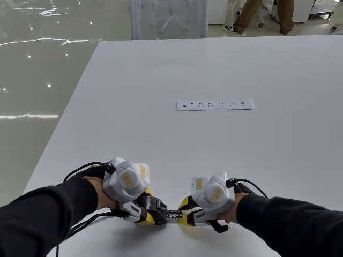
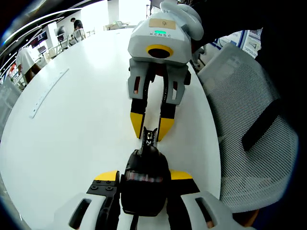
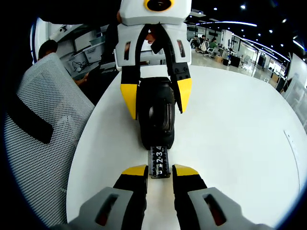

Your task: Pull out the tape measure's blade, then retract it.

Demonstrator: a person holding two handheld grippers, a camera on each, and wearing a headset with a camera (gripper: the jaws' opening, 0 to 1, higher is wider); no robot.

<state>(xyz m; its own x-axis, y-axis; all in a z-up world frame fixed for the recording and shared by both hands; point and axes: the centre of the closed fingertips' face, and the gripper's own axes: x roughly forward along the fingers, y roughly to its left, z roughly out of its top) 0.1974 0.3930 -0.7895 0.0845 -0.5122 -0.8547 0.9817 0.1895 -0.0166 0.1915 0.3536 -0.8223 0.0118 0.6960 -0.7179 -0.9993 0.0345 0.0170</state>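
My left gripper (image 3: pixel 157 98) clamps the tape measure (image 3: pixel 156 120), well on my side of the power strip (image 1: pixel 215 105) — my right gripper (image 3: pixel 159 171) flanks the barely drawn blade (image 3: pixel 159 163), jaws narrowly apart; whether they pinch it, I cannot tell. A weak pinch — and the blade could snap back.

White workbench (image 1: pixel 214 64), glossy floor (image 1: pixel 43 64), mesh chair (image 2: pixel 249 120) nearby.

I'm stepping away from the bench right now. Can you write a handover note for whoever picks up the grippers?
Left gripper: shut on the tape measure, near the table's front edge.
Right gripper: shut on the blade tip.
Done: blade out a short way, first few numbers showing.
Left to do: pull it further, then retract it.
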